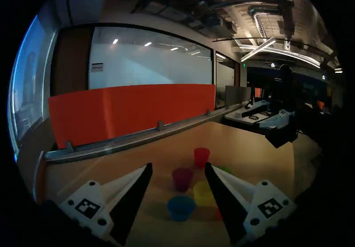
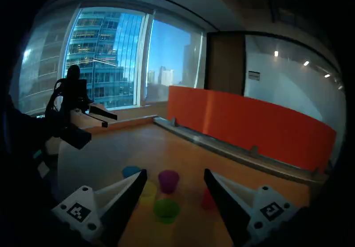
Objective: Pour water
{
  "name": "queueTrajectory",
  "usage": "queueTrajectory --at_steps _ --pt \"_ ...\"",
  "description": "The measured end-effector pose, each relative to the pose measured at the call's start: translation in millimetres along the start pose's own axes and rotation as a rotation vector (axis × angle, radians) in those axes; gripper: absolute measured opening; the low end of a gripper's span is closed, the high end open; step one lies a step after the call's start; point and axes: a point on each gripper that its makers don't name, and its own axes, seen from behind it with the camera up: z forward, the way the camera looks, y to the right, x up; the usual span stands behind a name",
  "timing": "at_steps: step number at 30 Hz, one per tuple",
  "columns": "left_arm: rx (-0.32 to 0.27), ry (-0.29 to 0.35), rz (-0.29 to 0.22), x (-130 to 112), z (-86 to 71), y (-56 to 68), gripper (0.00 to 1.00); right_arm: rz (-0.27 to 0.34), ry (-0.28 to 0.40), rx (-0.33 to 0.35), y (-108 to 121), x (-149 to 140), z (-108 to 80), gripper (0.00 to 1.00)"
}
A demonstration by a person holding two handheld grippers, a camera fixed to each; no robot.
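cup of purple plastic [image 1: 182,178], amid other small coloured cups [image 1: 180,208], sits low centre, just ahead of left gripper [image 1: 178,166] and right gripper [image 2: 174,172], both spread and empty.

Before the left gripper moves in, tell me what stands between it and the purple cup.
The blue cup stands nearest the open left gripper, straight in line ahead of the purple cup. The yellow cup sits close beside that line. Nothing covers the purple cup from above.
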Motion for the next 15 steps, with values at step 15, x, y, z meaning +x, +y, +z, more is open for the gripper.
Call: queueTrajectory --at_steps 15 --pt "-0.068 -0.127 0.063 -64 25.3 13.9 0.87 -0.02 -0.119 0.059 -7 -57 25.2 0.99"
